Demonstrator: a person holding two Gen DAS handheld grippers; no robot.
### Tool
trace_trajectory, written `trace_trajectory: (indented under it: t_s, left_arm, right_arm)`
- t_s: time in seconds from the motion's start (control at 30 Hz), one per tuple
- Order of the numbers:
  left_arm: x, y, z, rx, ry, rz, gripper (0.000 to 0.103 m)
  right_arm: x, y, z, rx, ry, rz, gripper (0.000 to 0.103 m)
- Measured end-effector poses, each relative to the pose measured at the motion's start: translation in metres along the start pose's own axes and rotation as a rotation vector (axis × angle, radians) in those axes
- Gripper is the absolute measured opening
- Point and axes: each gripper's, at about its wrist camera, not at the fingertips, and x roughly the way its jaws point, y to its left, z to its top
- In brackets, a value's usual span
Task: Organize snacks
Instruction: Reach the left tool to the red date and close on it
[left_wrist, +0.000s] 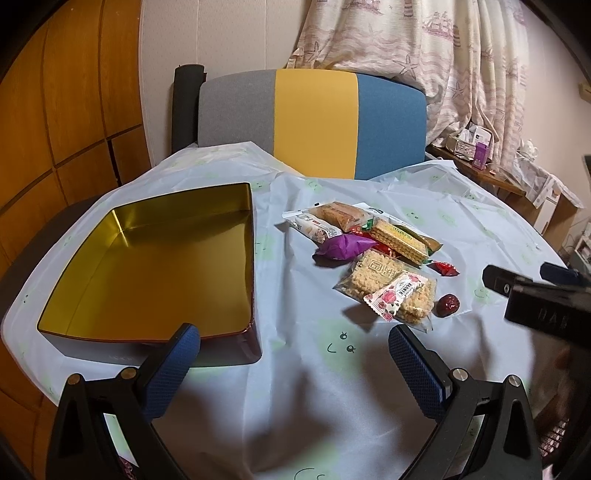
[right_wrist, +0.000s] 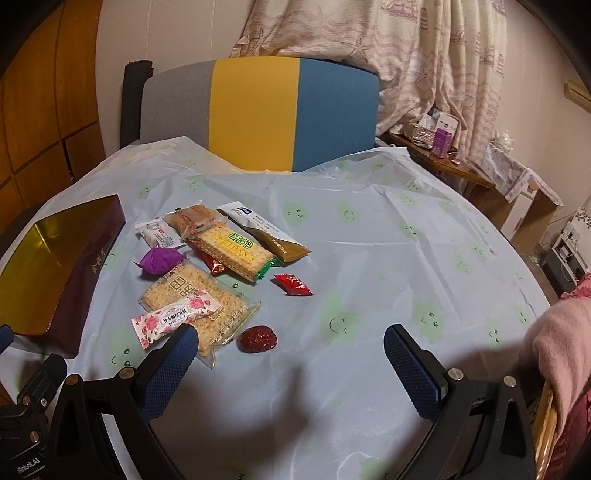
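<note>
On the left we have the tin (left_wrist: 147, 266) standing open on the tablecloth (left_wrist: 295, 387), its gold inside bare, which reads to us as the place meant to take the snacks. Our left gripper (left_wrist: 294, 350) hangs just before its near right corner, jaws wide apart and holding nothing, probably waiting its turn.

To the right of the tin, the snacks lie in one loose heap: a purple wrapped sweet (left_wrist: 345, 248), a green cracker pack (left_wrist: 399, 240), a clear pack of puffed rice cake (left_wrist: 391, 291) with a pink flowered sachet (left_wrist: 393, 297) lying across it, a dried red date (left_wrist: 448, 304) just beside that pack, and a red candy (left_wrist: 447, 267) a little apart.

Our right gripper (right_wrist: 291, 350) is likewise spread and empty, the date (right_wrist: 258, 339) close ahead of its left finger (the likeliest first pick, we judge).

The tin's far-left part is cut off in the right view, the packs' lower layers hide each other, and most print stays unreadable.
</note>
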Motion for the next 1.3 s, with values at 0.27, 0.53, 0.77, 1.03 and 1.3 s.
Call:
trace_trajectory:
  t_s: [0.27,0.53,0.77,1.03,1.3]
  left_arm:
    - [0.008,-0.003,-0.004,0.005,0.104,-0.163,0.103]
    - [0.013,-0.021,-0.012,0.099,0.161,-0.229,0.077]
    - [0.025,-0.053,-0.008,0.208,0.202,-0.340,0.047]
    - [0.047,-0.109,0.017,0.388,0.199,-0.508,0.026]
    - [0.087,-0.157,0.029,0.611,0.231,-0.507,0.025]
  right_arm:
    - [0.031,-0.027,0.042,-0.043,0.198,0.191,0.083]
    - [0.090,-0.050,0.055,-0.086,0.290,0.389,0.029]
    - [0.110,-0.073,0.056,0.046,0.334,0.282,0.029]
    - [0.119,-0.096,0.056,0.141,0.345,0.207,0.029]
    - [0.119,-0.101,0.059,0.176,0.340,0.226,0.029]
